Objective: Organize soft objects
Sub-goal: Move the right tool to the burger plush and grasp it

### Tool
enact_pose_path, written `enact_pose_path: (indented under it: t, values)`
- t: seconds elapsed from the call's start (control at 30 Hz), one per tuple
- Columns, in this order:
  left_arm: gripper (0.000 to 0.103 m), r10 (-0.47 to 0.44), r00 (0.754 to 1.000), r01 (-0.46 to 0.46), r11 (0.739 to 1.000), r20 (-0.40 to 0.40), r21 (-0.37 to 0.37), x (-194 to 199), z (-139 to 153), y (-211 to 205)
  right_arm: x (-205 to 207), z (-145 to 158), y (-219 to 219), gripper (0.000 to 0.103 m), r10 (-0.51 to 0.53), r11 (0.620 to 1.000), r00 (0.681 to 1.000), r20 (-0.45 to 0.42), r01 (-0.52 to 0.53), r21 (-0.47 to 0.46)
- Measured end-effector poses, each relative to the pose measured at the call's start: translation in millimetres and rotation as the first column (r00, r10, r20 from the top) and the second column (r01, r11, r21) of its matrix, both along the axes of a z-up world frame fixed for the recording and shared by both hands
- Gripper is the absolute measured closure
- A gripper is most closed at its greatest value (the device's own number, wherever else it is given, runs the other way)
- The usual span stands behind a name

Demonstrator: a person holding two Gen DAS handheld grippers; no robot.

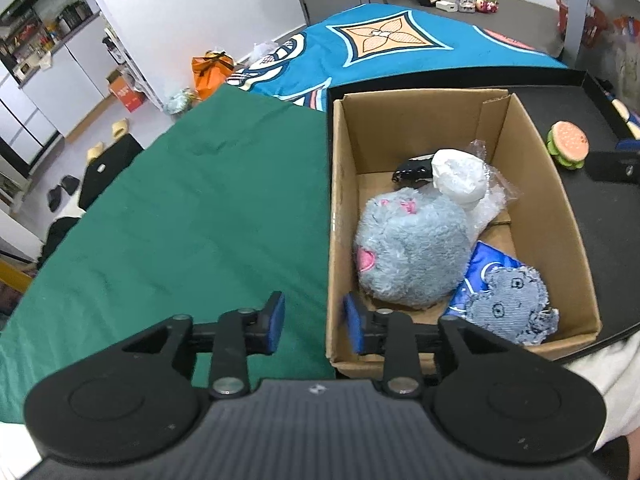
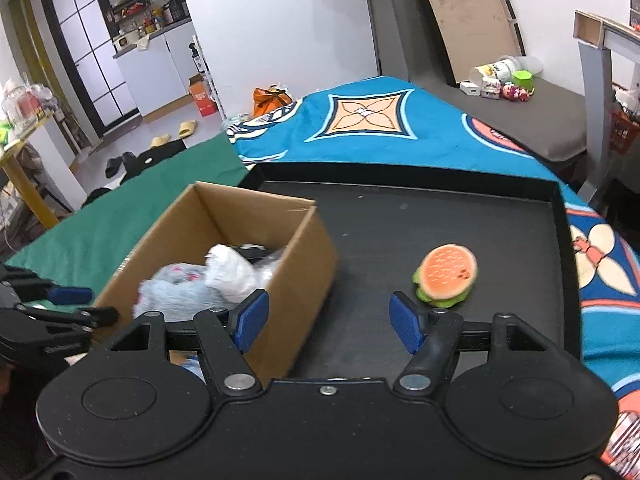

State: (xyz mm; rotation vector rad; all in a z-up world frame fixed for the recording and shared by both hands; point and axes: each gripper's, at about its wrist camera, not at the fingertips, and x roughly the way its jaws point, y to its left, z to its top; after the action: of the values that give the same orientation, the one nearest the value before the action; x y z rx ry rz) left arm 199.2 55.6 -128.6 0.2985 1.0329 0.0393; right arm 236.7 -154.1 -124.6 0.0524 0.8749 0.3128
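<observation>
A cardboard box (image 1: 536, 184) stands on a black tray (image 2: 440, 216). In it lie a grey plush toy (image 1: 412, 248), a white soft bundle in clear plastic (image 1: 460, 178), a small black item (image 1: 412, 168) and a blue denim piece (image 1: 508, 300). A plush burger (image 2: 446, 274) lies on the tray right of the box; it also shows in the left wrist view (image 1: 568, 144). My left gripper (image 1: 314, 326) is open and empty, astride the box's near left wall. My right gripper (image 2: 328, 320) is open and empty above the tray, the burger just beyond its right finger.
A green cloth (image 1: 180, 208) covers the surface left of the box. A blue patterned blanket (image 2: 400, 128) lies behind the tray. The box (image 2: 296, 280) also shows in the right wrist view. Toys and cups (image 2: 504, 78) sit on a far grey surface.
</observation>
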Motion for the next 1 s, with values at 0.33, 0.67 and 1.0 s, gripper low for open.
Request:
enact_pose_path:
  t: [0.33,0.67,1.0]
  values:
    - [0.053,0.001,1.000,-0.001,0.996,0.001,0.084,3,-2,-10,16,-10,-19,0.033,0.057,0.996,0.998,0.022,-0.055,-0.070]
    - [0.042,0.002,1.000,-0.003,0.990,0.005,0.141,6,-3,-20,30,-25,-29,0.019,0.077,0.994,0.995,0.055,-0.073,-0.087]
    - [0.034,0.010,1.000,-0.007,0.983,-0.015,0.183,12,-6,-24,43,-59,-53,0.017,-0.032,0.999,0.999,0.013,0.032,-0.011]
